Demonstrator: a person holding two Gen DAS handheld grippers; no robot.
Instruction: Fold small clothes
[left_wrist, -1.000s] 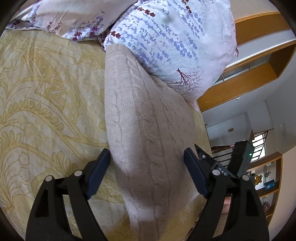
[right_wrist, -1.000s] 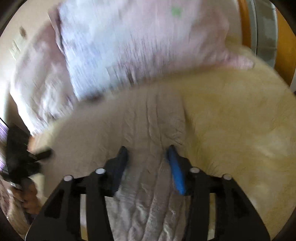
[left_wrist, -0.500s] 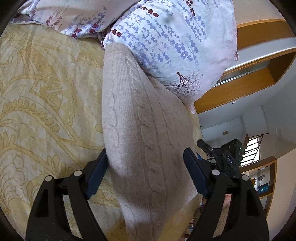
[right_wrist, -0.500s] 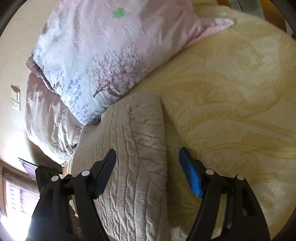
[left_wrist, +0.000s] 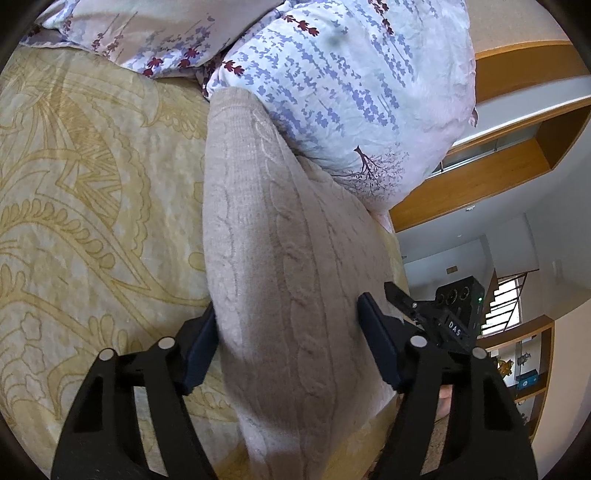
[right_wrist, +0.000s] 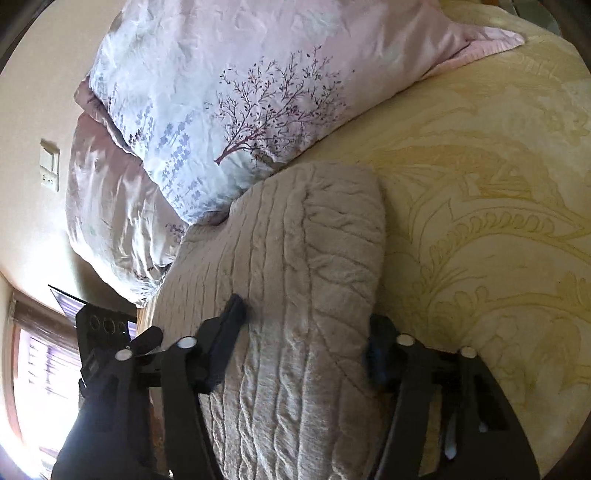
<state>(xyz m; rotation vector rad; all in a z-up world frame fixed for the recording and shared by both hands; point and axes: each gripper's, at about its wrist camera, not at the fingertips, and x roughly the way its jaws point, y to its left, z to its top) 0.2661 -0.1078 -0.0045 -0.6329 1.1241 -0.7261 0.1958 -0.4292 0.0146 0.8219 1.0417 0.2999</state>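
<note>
A beige cable-knit sweater (left_wrist: 288, 266) lies folded in a long thick band on the yellow patterned bedspread (left_wrist: 92, 206), its far end against a floral pillow (left_wrist: 332, 85). My left gripper (left_wrist: 286, 345) is open, its fingers straddling the near part of the band, one on each side. In the right wrist view the same sweater (right_wrist: 306, 280) shows with my right gripper (right_wrist: 304, 334) open and straddling it; the left finger presses into the knit. The other gripper shows at the edge of each view.
A floral pillow (right_wrist: 236, 99) and a second pinkish pillow (right_wrist: 107, 206) lie at the head of the bed. The bedspread (right_wrist: 491, 206) extends to the right. Wooden shelves (left_wrist: 509, 158) and a stair rail stand beyond the bed edge.
My right gripper opened wide and came down over the folded sweater. My left gripper moved slightly forward and lower, its fingers now closer around the band.
</note>
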